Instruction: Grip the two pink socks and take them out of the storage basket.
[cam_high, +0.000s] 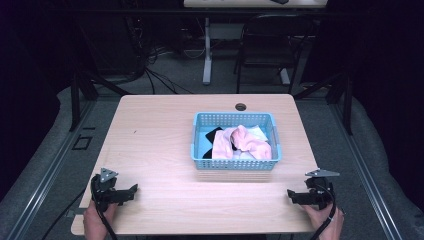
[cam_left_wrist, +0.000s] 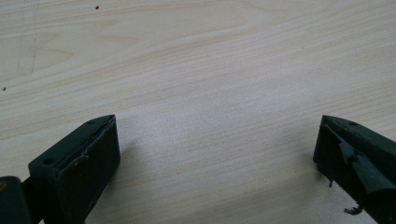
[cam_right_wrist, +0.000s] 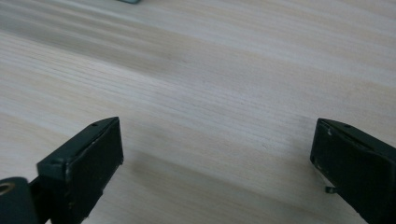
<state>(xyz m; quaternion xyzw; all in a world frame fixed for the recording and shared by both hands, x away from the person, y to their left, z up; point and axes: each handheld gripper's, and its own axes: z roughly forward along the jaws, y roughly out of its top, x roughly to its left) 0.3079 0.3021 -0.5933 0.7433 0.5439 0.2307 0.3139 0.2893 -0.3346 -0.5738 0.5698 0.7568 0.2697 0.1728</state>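
Observation:
A light blue perforated basket (cam_high: 235, 162) stands right of the table's middle, holding pink cloth (cam_high: 243, 142), a black piece (cam_high: 212, 135) and something white (cam_high: 259, 132). My left gripper (cam_high: 134, 189) rests at the front left corner, held by a hand, jaws pointing right. In the left gripper view it (cam_left_wrist: 217, 140) stands wide open over bare wood. My right gripper (cam_high: 289, 194) sits at the front right corner, jaws pointing left. The right gripper view shows it (cam_right_wrist: 217, 140) wide open with nothing between the jaws, and a corner of the basket (cam_right_wrist: 129, 1) at the top edge.
The light wood table (cam_high: 160, 135) has a round cable hole (cam_high: 241, 106) at its back edge, behind the basket. Beyond the table stand a black chair (cam_high: 272, 45) and a desk leg (cam_high: 207, 55) among floor cables.

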